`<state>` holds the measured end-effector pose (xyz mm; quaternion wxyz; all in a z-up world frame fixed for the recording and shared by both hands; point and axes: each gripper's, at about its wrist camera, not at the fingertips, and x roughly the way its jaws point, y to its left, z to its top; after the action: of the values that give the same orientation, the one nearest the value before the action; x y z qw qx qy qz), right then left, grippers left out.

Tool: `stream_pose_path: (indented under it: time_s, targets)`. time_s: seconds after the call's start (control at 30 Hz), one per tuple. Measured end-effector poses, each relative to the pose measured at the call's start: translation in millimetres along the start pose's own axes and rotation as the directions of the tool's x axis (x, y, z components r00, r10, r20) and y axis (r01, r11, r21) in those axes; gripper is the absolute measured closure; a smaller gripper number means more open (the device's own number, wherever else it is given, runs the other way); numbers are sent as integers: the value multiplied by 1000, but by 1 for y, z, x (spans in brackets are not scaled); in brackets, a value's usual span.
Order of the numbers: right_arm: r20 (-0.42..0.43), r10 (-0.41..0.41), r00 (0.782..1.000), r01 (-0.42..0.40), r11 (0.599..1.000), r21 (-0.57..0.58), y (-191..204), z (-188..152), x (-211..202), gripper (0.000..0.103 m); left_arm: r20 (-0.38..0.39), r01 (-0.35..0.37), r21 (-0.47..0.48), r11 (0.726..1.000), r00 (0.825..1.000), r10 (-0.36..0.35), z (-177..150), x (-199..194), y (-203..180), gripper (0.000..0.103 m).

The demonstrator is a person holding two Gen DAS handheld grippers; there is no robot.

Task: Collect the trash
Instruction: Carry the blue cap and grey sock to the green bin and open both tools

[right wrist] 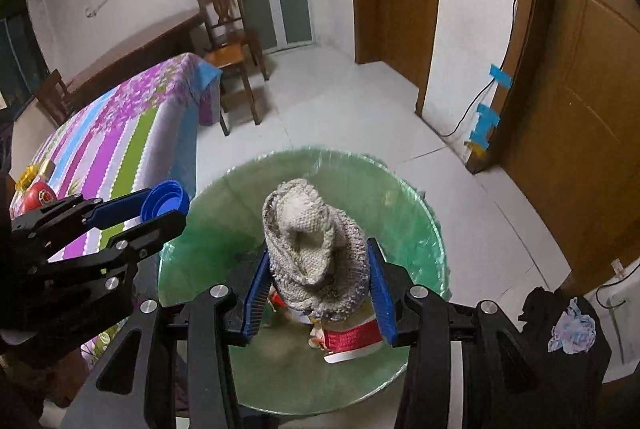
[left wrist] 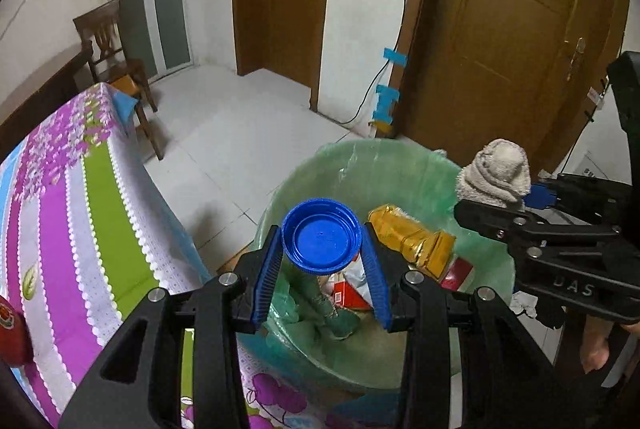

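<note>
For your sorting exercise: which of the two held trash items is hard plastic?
The blue lid in the left hand-held gripper; the right holds a grey rag.

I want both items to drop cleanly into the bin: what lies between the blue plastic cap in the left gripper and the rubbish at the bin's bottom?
Nothing: in the left wrist view the blue plastic cap hangs over the green-lined bin, open air above the gold wrapper and red packets.

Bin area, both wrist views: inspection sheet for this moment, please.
Surface: table under a striped floral cloth, beside the bin.
Job's things: blue lid and grey rag, both over the green-lined bin, which already holds a gold packet.
Clutter: red object on the table.
Grippers: left gripper shut on the lid; right gripper shut on the rag.
Cables: black cable down the wall, taped blue.
Surroundings: wooden chair, wooden doors, tiled floor.
</note>
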<state>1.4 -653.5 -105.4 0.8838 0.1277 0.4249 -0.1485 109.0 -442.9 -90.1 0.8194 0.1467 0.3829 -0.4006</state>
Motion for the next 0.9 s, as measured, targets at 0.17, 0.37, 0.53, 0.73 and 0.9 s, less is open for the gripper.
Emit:
stream_pose_path:
  time_s: [0.17,0.37,0.53,0.73,0.9]
  targets:
    - [-9,-2,1000,2,1000,-4,14,5,9,57,0,-6,-1,1000,1000,6,-1,1,2,65]
    - [-9,-2,1000,2,1000,-2,15,7,7,57,8,-7,4,1000,1000,7,2,-2,-4,65]
    - [-3,-1,1000,1,1000,2,7,5,3,56,2,-5,6,1000,1000,5,3,0,-5,65]
    - [22,1,1000,-1,1000,22,6,3,-3,44,1,-26,-8,1000,1000,26,5,2,-3,50]
    - [33,-2,999,1,999,37,5,0,-8,40,0,-30,-14,999,1000,30,4,1,-2,48]
